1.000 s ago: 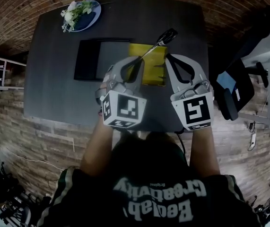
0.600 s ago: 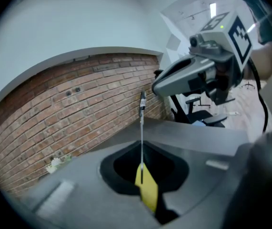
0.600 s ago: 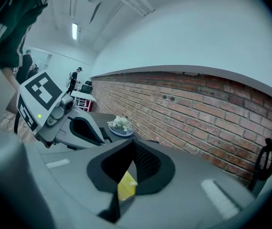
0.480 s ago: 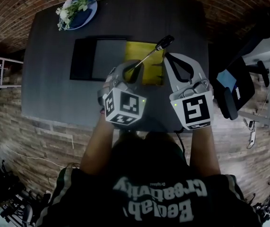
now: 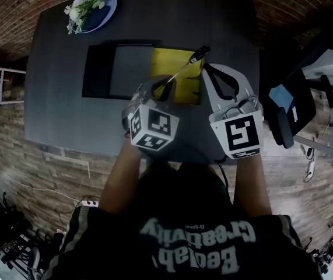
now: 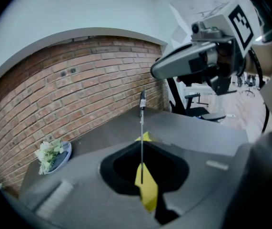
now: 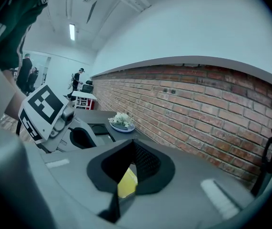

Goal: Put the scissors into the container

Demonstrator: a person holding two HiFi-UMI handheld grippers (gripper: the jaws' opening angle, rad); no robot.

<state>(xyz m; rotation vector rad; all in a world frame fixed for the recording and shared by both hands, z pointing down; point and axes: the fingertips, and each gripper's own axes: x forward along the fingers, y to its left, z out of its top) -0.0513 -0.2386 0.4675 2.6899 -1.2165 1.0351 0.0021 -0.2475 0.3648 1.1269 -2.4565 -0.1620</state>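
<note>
Scene: a head view looks down on a dark bench [image 5: 61, 109] in front of a brick wall, with a person holding a tool in each hand.
Container: a shallow black tray with a grey floor [image 5: 96, 72] lies on the bench, with nothing visible in it.
Yellow sheet: a flat yellow sheet [image 5: 183, 89] lies just beside the container, on its right.
Scissors: the closed scissors [image 5: 183, 67] are seen edge-on as a thin metal line ending in a black tip. They hang above the yellow sheet, to the right of the container and not yet over it.
Left tool: the left tool [image 5: 160, 88] is clamped on the near end of the scissors, and the rest sticks out past its tips.
Right tool: the right tool [image 5: 210, 72] has its tips together and carries nothing. It is close to the black end of the scissors.
Other items: a blue plate of white flowers [image 5: 93, 4] sits at the far left corner.
Risk, slipping: the grip is on a slim end, so the long free part could swing or slide out.
Risk, missing: letting go here would likely drop the scissors on the yellow sheet.
Risk, snagging: the black end could catch the container's rim or knock the right tool.
</note>
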